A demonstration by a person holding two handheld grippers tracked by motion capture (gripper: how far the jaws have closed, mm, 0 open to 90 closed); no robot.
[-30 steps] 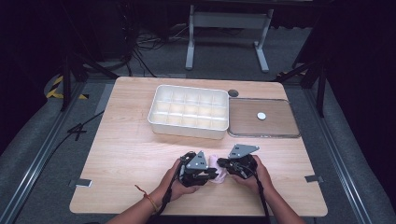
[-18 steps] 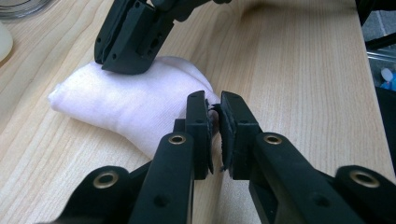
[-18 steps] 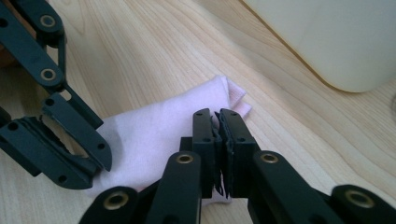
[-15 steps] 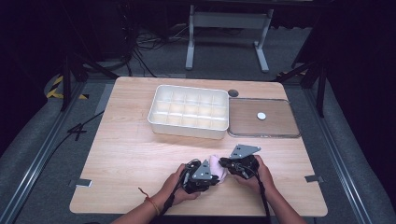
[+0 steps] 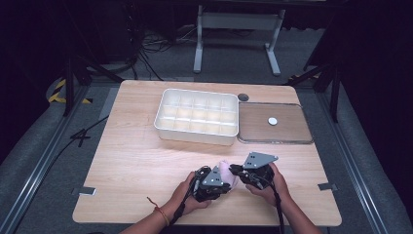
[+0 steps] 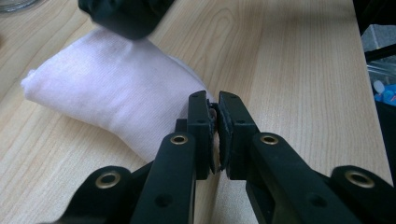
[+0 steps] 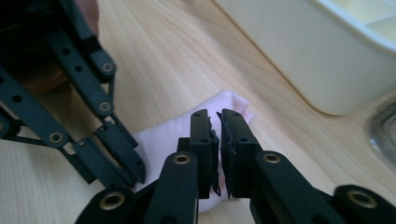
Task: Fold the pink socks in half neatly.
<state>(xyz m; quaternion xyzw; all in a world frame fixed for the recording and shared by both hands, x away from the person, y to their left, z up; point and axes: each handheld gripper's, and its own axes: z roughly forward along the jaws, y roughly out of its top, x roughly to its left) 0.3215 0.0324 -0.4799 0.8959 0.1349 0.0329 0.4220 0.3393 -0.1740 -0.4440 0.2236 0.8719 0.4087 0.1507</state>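
The left gripper [image 5: 221, 181] has its jaws clamped on one end of a pale pink sock [image 5: 228, 171] lying on the near part of the wooden table [image 5: 136, 165]. The sock's long axis runs across the table between the grippers. The right gripper [image 5: 235, 170] has its jaws pinched on the other end.

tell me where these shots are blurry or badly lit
High view: the table is evenly lit, the floor and stands behind it fall into deep shadow. Left gripper view: the pale pink cloth is fairly sharp, but the other gripper at the top edge is a dark blur. Right gripper view: the white tray is soft and overexposed, the wood grain smeared.
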